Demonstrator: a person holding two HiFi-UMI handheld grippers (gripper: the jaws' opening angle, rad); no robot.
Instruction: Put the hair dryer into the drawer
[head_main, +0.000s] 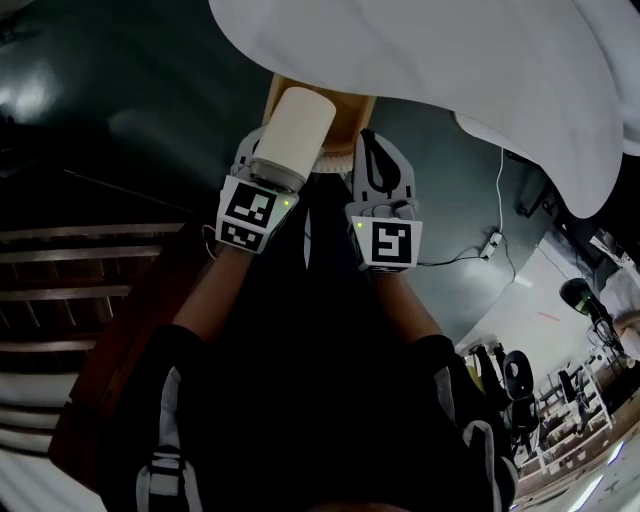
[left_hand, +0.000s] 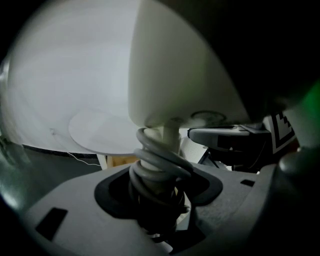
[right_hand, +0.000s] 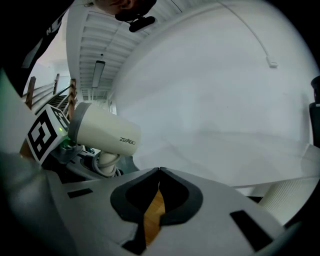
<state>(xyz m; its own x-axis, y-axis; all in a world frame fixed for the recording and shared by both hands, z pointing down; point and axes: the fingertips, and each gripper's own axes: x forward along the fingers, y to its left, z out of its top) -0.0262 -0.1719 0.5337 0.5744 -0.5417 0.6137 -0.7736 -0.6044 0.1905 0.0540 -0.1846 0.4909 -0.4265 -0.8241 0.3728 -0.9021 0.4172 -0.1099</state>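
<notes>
A cream hair dryer (head_main: 290, 135) stands barrel-up in my left gripper (head_main: 283, 172). In the left gripper view the jaws are shut on its handle (left_hand: 165, 150), which has the grey cord wound round it, and the barrel (left_hand: 175, 75) fills the top. My right gripper (head_main: 368, 140) hangs just to its right, shut with nothing in it; its tips meet in the right gripper view (right_hand: 159, 171). That view also shows the hair dryer (right_hand: 102, 131) at the left. A tan wooden piece (head_main: 352, 106) shows beyond both grippers, under a white tabletop (head_main: 450, 60); I cannot tell whether it is the drawer.
The white round tabletop overhangs the grippers from above. A white cable (head_main: 500, 190) runs down to a power strip (head_main: 490, 242) on the dark floor at the right. Dark wooden slats (head_main: 80, 270) lie at the left, and cluttered shelves (head_main: 570, 400) at the lower right.
</notes>
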